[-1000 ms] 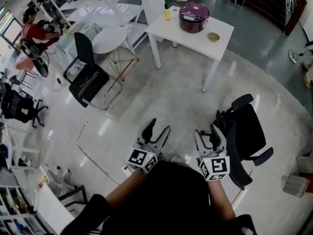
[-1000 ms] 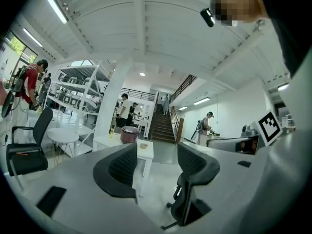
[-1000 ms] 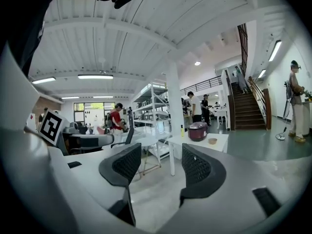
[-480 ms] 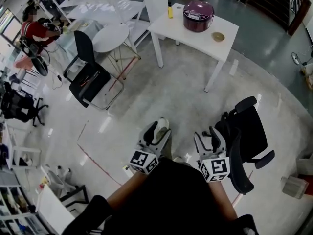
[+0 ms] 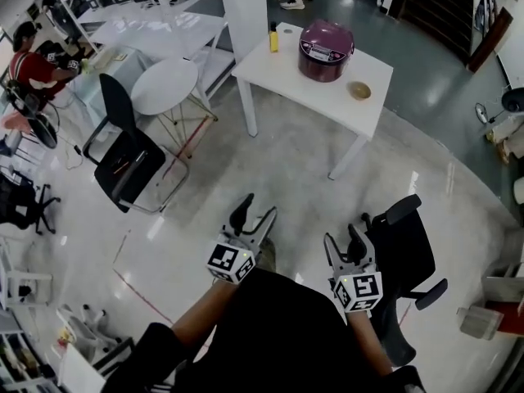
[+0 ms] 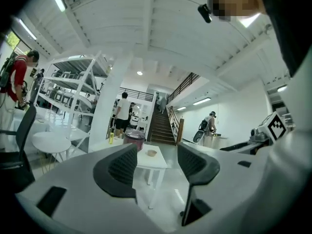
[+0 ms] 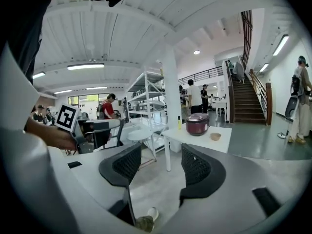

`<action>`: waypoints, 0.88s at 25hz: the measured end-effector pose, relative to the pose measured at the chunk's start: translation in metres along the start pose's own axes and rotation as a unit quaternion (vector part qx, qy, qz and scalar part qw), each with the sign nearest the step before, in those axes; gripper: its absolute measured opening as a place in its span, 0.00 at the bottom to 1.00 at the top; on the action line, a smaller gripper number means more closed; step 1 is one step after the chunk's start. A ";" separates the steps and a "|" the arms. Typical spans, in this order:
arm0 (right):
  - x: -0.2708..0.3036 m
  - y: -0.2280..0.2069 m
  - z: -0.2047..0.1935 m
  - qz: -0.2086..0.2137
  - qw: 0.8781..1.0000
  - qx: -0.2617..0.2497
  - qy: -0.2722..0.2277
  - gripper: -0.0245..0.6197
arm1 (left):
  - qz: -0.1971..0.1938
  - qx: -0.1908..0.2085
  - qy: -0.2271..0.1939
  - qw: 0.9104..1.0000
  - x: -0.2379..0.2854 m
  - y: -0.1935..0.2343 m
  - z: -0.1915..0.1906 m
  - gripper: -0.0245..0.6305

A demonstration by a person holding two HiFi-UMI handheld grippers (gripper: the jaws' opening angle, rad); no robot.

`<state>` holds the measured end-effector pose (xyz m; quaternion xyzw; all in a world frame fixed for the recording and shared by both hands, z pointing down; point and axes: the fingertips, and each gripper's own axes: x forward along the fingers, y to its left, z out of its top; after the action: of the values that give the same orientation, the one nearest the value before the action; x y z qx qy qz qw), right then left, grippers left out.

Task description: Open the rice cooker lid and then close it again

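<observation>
Left gripper and right gripper, fingers released and empty, are well apart from the rice cooker; its stiff hinged lid likely lifts at the front edge.

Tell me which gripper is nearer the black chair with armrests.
Right. The right gripper is close beside the chair, at its left edge; the left gripper is farther left, clear of it.

One square white table holds one rice cooker, one small bowl and one yellow bottle.
</observation>
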<state>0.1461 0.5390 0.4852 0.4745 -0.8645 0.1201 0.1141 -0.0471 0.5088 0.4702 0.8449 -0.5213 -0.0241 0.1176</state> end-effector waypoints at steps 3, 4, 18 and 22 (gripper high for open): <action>0.044 -0.022 0.015 -0.024 1.000 0.012 -0.002 0.39 | -0.004 0.001 -0.001 1.000 0.036 0.036 0.010 0.40; 0.057 -0.028 0.022 -0.031 0.999 0.017 -0.005 0.39 | -0.004 -0.003 0.001 1.000 0.046 0.048 0.012 0.40; 0.218 -0.075 0.101 -0.074 0.997 0.028 0.006 0.39 | -0.058 -0.035 0.011 0.998 0.171 0.166 0.058 0.40; 0.253 -0.076 0.102 -0.083 0.996 0.035 0.021 0.39 | -0.074 -0.046 0.005 0.996 0.196 0.199 0.070 0.40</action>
<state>0.0701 0.2668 0.4752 0.5457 -0.8149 0.1502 0.1253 -0.1429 0.2376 0.4631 0.8750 -0.4549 -0.0527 0.1571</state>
